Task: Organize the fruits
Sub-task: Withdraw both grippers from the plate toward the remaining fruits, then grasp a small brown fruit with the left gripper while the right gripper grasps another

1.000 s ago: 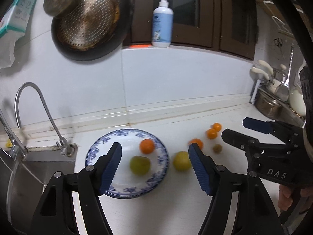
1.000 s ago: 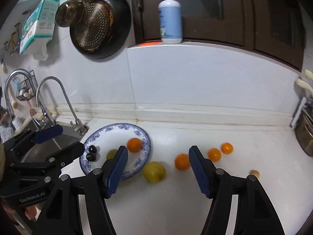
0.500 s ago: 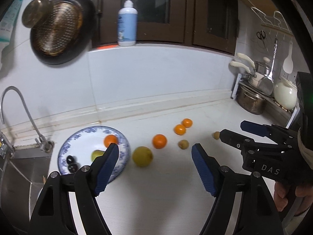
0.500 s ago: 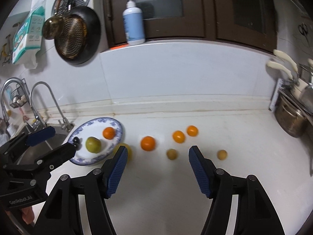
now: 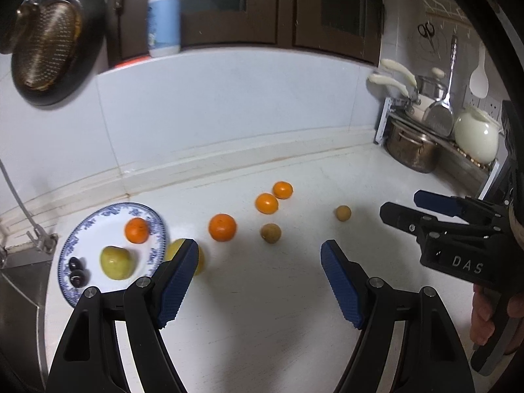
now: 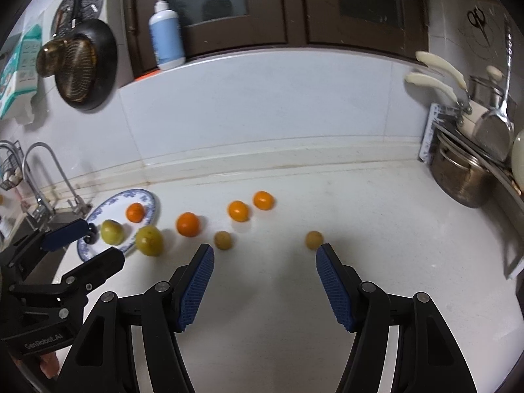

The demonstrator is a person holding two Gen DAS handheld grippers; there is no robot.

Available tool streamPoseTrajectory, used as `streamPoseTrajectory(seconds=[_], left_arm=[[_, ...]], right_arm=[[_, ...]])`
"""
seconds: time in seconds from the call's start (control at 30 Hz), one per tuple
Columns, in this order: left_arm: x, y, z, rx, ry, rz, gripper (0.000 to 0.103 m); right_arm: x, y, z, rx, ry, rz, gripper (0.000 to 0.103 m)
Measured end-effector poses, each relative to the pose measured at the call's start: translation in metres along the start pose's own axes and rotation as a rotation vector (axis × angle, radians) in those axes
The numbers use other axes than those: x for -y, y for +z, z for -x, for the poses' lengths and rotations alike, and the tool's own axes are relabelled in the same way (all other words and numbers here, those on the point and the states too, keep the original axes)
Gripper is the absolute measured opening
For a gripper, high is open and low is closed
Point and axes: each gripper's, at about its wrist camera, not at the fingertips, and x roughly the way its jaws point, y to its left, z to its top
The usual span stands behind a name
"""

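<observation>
Both claws hang above the white counter (image 5: pixel 262 311) with their blue pads spread wide and nothing between them: the left gripper (image 5: pixel 258 262) and the right gripper (image 6: pixel 263 263). Near the counter's left edge, by the sink, sits a blue-patterned plate (image 5: pixel 157 226) holding a small orange (image 5: pixel 137 230), a green-yellow fruit (image 5: pixel 117 262) and two dark round things, perhaps grapes (image 5: pixel 78 271). A yellow fruit (image 6: pixel 149 240) lies just beside the plate's rim. Spread toward the middle of the counter are a larger orange (image 5: pixel 222 227), two small oranges (image 5: pixel 274 197) and two small brownish fruits (image 5: pixel 270 233), well apart.
</observation>
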Motion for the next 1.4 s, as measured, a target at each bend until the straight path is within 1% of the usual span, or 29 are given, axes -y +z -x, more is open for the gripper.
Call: streamPoseTrajectory(seconds=[0.23,0.37,0.47,0.67,0.73,0.8,0.97,1.03,1.1,1.2,1.3,1.37,1.4], left_arm=[[0.01,0.001,-0.043,-0.075,0.004,-0.025,0.076],[0.013,0.002,-0.066,-0.096,0.005,-0.044,0.076],[0.012,0.003,-0.081,-0.109,-0.01,-0.041,0.076],[0.009,0.005,-0.109,-0.146,0.003,-0.043,0.075],[0.009,0.006,-0.117,-0.161,0.003,-0.045,0.071],[0.01,0.007,-0.126,-0.17,-0.005,-0.05,0.07],[0.013,0.008,-0.143,-0.203,-0.017,-0.064,0.062],[0.015,0.008,-0.149,-0.217,-0.023,-0.071,0.056],[0.016,0.009,-0.155,-0.231,-0.029,-0.074,0.054],[0.017,0.01,-0.164,-0.247,-0.027,-0.076,0.052],[0.016,0.011,-0.172,-0.27,-0.021,-0.068,0.046],[0.015,0.011,-0.174,-0.279,-0.026,-0.055,0.044],[0.015,0.011,-0.176,-0.287,-0.028,-0.051,0.04]], right_arm=[[0.023,0.0,-0.027,-0.043,-0.014,-0.007,0.066],[0.031,0.0,-0.047,-0.078,-0.014,-0.004,0.066],[0.035,-0.001,-0.062,-0.099,-0.019,0.007,0.066],[0.043,0.0,-0.092,-0.145,-0.018,0.005,0.066],[0.045,0.001,-0.1,-0.157,-0.018,0.0,0.066],[0.048,0.001,-0.11,-0.171,-0.021,-0.005,0.065],[0.057,0.001,-0.131,-0.208,-0.02,-0.031,0.064],[0.059,0.001,-0.137,-0.22,-0.022,-0.035,0.061],[0.061,0.002,-0.142,-0.228,-0.016,-0.036,0.058],[0.061,0.002,-0.149,-0.242,-0.012,-0.031,0.056],[0.06,0.002,-0.154,-0.25,-0.006,-0.033,0.052],[0.06,0.002,-0.158,-0.258,0.0,-0.034,0.05],[0.06,0.002,-0.16,-0.261,0.001,-0.033,0.047]])
